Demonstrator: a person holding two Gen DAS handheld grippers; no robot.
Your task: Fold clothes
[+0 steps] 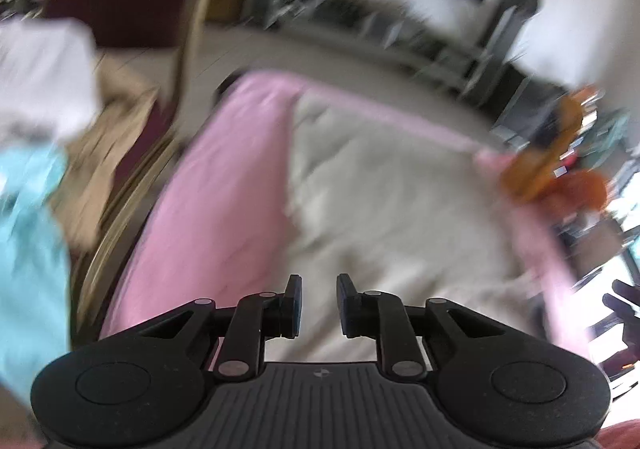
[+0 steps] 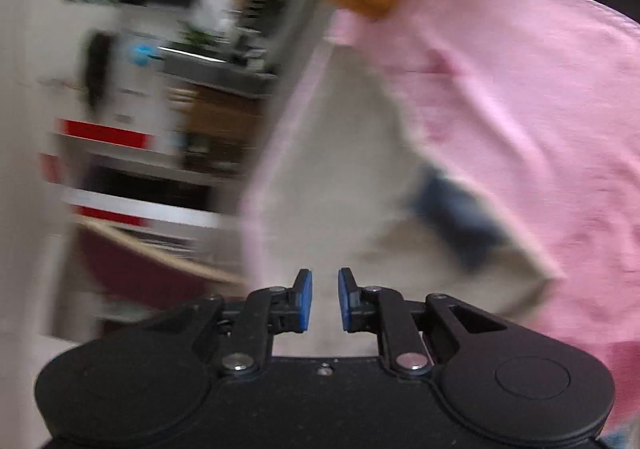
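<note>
The pink garment (image 1: 208, 201) is a soft, matte cloth with a stitched hem, spread loosely over a pale beige surface (image 1: 380, 201) that may be a counter or a bed; blur makes it hard to tell which. From the left wrist view it runs in a broad band from beside the left gripper (image 1: 319, 305) up and away, then a thin edge stretches right toward an orange gripper-like object (image 1: 548, 165) that seems to touch its corner. The left gripper's jaws stand a little apart with nothing between them, hovering just above the bare beige surface, the garment just to their left.

From the right wrist view the pink garment (image 2: 520, 109) fills the right side, creased and rumpled, with a dark blue patch (image 2: 456, 217) near its edge. The right gripper (image 2: 325, 299) is likewise slightly parted and empty, its blue pads (image 2: 306, 301) over the beige surface (image 2: 332, 169), the garment lying just right of it.

At far left in the left view lie white (image 1: 44, 73) and light blue (image 1: 28, 249) cloths.
</note>
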